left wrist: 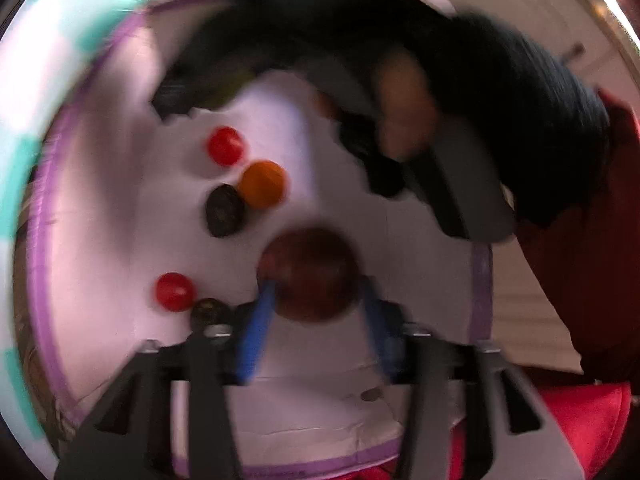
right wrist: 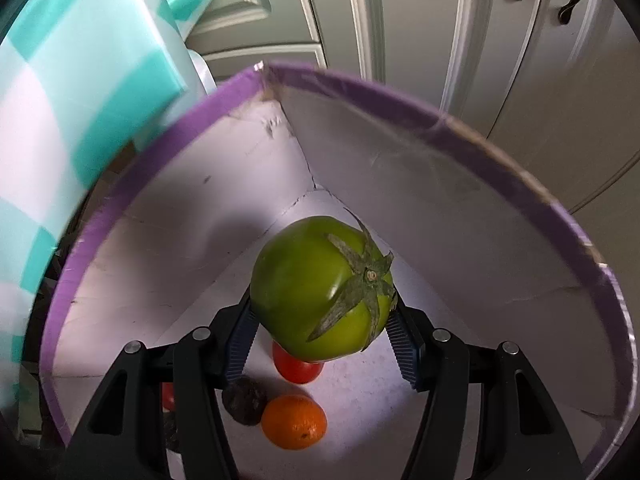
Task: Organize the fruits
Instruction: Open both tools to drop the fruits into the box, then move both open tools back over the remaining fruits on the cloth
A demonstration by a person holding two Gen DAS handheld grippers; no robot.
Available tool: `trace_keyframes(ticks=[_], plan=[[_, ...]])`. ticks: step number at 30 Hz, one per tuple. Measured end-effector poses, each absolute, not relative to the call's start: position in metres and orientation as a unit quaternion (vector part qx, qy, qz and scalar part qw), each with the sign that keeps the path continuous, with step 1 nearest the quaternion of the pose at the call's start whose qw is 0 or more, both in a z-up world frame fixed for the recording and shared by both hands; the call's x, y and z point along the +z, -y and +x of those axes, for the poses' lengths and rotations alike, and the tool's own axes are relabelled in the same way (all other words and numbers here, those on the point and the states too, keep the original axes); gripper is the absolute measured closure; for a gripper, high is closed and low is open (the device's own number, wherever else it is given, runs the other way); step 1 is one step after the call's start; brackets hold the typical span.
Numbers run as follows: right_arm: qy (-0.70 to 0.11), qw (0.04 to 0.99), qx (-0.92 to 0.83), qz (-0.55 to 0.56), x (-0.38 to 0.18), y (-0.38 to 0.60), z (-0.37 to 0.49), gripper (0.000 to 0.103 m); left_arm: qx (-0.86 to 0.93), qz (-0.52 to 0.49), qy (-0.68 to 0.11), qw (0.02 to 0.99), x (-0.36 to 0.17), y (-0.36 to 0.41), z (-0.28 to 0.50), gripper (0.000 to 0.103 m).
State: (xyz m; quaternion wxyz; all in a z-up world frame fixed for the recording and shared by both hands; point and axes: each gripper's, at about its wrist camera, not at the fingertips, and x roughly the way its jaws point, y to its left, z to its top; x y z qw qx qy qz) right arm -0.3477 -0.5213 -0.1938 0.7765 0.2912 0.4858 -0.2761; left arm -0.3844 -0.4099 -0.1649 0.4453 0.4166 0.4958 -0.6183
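Nearest your right lens, the right claw (right wrist: 322,330) grips a green tomato (right wrist: 320,288) between its blue pads (right wrist: 240,344), one pressed against each flank. The tomato is roundish with no clear long axis; its stem star faces up and to the right, toward the camera. It hangs above the floor of a white box (right wrist: 440,184) with a purple rim. Below the claw, on the box floor, lie a red tomato (right wrist: 298,368) under the green one, a dark fruit (right wrist: 245,400) just left of it, and an orange (right wrist: 294,422) touching that dark fruit. A teal-checked cloth (right wrist: 60,120) sits off to the left, outside the box.

Your left claw (left wrist: 316,300) holds a dark red apple (left wrist: 310,274) between its pads, over the same box (left wrist: 100,200); blur hides which way its stem points. Ahead and left of it lie a red tomato (left wrist: 225,146), an orange (left wrist: 262,184) and a dark fruit (left wrist: 225,210) bunched together, the orange touching the dark fruit. Another red tomato (left wrist: 174,292) and dark fruit (left wrist: 210,312) lie just left of the left pad.
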Motion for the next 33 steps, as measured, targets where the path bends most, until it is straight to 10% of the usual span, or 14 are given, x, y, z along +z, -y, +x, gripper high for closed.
trace_keyframes(ticks=[13, 20, 33], plan=[[-0.500, 0.753, -0.285, 0.321, -0.223, 0.526, -0.345, 0.044, -0.589, 0.420, -0.527, 0.446, -0.185, 0.406, -0.364, 0.055], [-0.428, 0.790, -0.294, 0.326, -0.198, 0.530, -0.358, 0.030, -0.629, 0.343, -0.405, 0.569, -0.105, 0.363, -0.339, 0.017], [-0.260, 0.900, -0.248, 0.247, -0.032, 0.446, -0.375, 0.020, -0.504, 0.089, -0.281, 0.812, 0.055, 0.198, -0.222, 0.002]])
